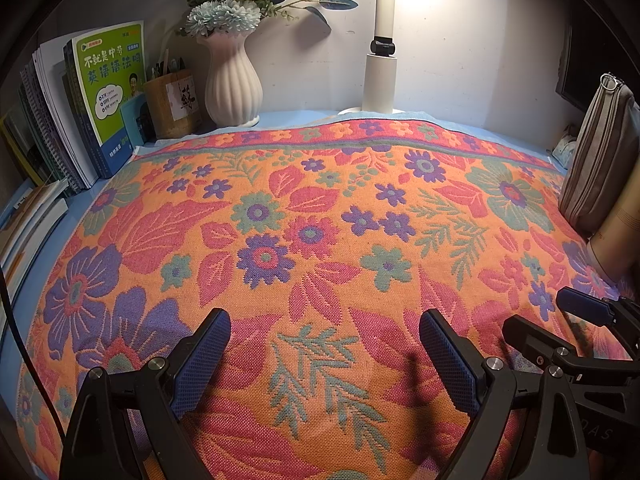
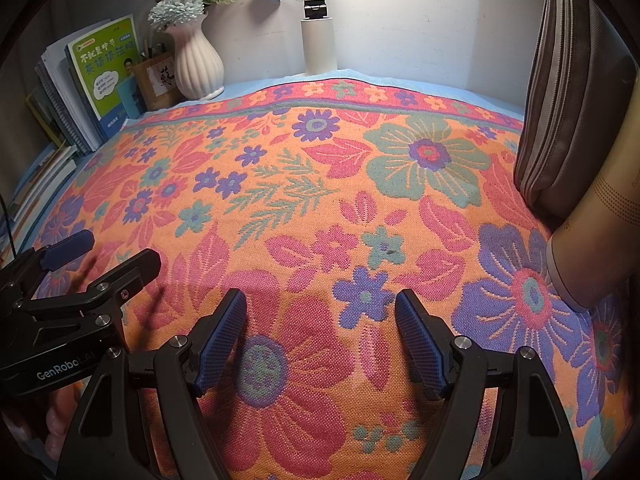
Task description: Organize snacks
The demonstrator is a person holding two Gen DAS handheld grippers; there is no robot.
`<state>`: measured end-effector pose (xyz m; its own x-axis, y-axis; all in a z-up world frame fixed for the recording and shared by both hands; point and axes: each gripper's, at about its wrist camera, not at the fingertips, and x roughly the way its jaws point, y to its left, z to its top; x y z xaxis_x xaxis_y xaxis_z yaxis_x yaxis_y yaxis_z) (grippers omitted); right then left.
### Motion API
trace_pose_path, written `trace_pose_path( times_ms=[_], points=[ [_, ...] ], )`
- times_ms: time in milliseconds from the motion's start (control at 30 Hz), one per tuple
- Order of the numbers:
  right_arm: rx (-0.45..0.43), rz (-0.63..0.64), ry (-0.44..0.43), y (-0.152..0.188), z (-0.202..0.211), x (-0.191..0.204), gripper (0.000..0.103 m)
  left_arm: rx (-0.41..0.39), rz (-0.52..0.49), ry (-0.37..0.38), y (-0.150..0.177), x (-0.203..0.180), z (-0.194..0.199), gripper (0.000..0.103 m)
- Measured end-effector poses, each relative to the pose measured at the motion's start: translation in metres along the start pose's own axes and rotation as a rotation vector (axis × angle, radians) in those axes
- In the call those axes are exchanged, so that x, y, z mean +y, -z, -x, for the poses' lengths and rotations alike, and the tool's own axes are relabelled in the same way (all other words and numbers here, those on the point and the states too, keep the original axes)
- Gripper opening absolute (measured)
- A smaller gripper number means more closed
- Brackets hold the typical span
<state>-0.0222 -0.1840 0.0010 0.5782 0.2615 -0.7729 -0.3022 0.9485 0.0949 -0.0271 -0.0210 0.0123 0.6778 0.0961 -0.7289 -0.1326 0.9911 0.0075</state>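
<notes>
No snack shows in either view. My left gripper (image 1: pixel 324 316) stands open just above the floral cloth (image 1: pixel 304 208), with nothing between its blue pads. My right gripper (image 2: pixel 320 296) is open too, somewhat narrower, over a red flower of the cloth (image 2: pixel 320 184), also with nothing in it. The two grippers hang side by side: the right gripper (image 1: pixel 538 312) shows at the right edge of the left wrist view, and the left gripper (image 2: pixel 120 246) at the left edge of the right wrist view. A grey striped pouch (image 2: pixel 568 120) and a beige cylinder (image 2: pixel 600 216) lean at the right.
At the back left stand books (image 1: pixel 108 92), a wooden pen holder (image 1: pixel 172 104) and a white vase (image 1: pixel 234 80) with flowers. A white lamp post (image 1: pixel 382 68) rises at the back wall. The pouch (image 1: pixel 596 152) and cylinder (image 1: pixel 616 236) crowd the right edge.
</notes>
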Motion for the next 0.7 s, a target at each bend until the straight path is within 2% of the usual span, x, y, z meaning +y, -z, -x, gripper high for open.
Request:
trace_pose_path(
  times_ms=[467, 600, 700],
  points=[
    [0.003, 0.001, 0.002, 0.0013, -0.0003, 0.0013, 0.077, 0.003, 0.001, 0.001, -0.0009, 0.0011, -0.0010, 0.094],
    [0.006, 0.004, 0.000, 0.0014, -0.0002, 0.0020, 0.078, -0.049, 0.004, -0.026, -0.0005, 0.0019, 0.0073, 0.094],
    [0.010, 0.005, -0.008, -0.0012, -0.0015, 0.0004, 0.079, -0.014, -0.003, -0.018, -0.0019, 0.0012, 0.0019, 0.094]
  ],
)
